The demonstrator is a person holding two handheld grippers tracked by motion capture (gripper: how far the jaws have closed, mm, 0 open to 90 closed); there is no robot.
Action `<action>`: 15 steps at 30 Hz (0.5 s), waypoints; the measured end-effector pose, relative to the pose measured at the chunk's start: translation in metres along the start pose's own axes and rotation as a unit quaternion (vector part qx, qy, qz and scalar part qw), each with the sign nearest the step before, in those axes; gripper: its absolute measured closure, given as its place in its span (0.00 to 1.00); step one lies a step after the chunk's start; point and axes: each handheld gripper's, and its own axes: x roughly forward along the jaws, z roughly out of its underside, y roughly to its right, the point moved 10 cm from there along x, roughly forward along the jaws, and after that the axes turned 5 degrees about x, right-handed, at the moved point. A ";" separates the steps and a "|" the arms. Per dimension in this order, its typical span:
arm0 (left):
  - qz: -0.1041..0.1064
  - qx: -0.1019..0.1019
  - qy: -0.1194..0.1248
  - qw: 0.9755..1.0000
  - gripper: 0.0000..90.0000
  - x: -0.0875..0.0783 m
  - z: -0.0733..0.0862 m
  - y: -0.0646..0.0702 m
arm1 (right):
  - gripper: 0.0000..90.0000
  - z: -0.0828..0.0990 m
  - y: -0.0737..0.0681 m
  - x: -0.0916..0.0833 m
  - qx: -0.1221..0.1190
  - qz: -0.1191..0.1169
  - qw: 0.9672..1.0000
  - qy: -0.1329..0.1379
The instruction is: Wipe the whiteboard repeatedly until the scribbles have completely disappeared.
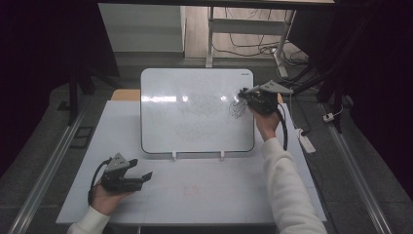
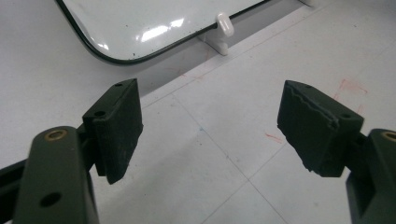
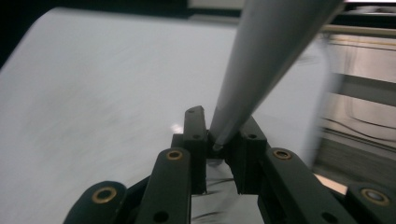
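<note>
I count one whiteboard [image 1: 195, 109] standing on one white table [image 1: 204, 195], held up by two small white feet [image 1: 174, 155]. I hold two grippers, my left gripper [image 1: 141, 179] and my right gripper [image 1: 242, 95]. One grey pen [image 3: 261, 65] sits in the right one.

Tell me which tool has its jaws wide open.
The left tool, resting low on the table; its jaws stand far apart. The right tool, at the whiteboard, is closed.

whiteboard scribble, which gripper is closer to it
Right. The right gripper is at the scribble on the whiteboard; the left gripper rests on the table, in front of the board.
</note>
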 end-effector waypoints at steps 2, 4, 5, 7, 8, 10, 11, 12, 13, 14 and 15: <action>0.000 0.000 0.004 1.000 0.26 -0.001 -0.001 0.000 | 0.86 -0.003 0.009 -0.002 0.026 0.004 1.000 0.014; 0.000 -0.002 0.003 1.000 0.26 -0.001 -0.001 -0.001 | 0.86 0.002 0.002 -0.003 0.006 -0.002 1.000 0.003; 0.000 -0.002 0.003 1.000 0.26 -0.001 0.000 -0.001 | 0.86 0.006 -0.004 -0.003 -0.014 -0.011 1.000 -0.008; 0.000 -0.002 0.001 1.000 0.26 0.000 0.000 -0.002 | 0.86 0.006 -0.001 -0.006 -0.038 -0.002 0.999 -0.018; 0.001 -0.001 0.000 1.000 0.26 0.000 0.000 -0.001 | 0.86 0.003 0.007 -0.009 -0.028 0.014 0.999 -0.012; 0.001 0.002 0.001 1.000 0.26 0.000 0.000 0.001 | 0.86 0.002 0.015 -0.013 0.012 0.013 1.000 0.000; 0.001 0.003 0.002 1.000 0.26 0.000 -0.001 0.001 | 0.86 0.006 0.012 -0.012 0.012 0.006 1.000 -0.007; 0.001 0.003 0.003 1.000 0.26 0.000 -0.001 0.001 | 0.86 0.011 0.003 -0.011 -0.005 -0.010 1.000 -0.021; 0.001 0.001 0.002 1.000 0.26 0.000 -0.001 0.000 | 0.86 0.015 -0.006 -0.009 -0.025 -0.027 0.999 -0.031; 0.000 0.000 0.001 1.000 0.26 0.000 -0.001 0.000 | 0.86 0.016 -0.007 -0.009 -0.041 -0.020 0.998 -0.035; 0.000 0.000 0.000 1.000 0.26 0.001 0.000 0.000 | 0.86 0.014 -0.003 -0.010 -0.030 -0.018 0.999 -0.031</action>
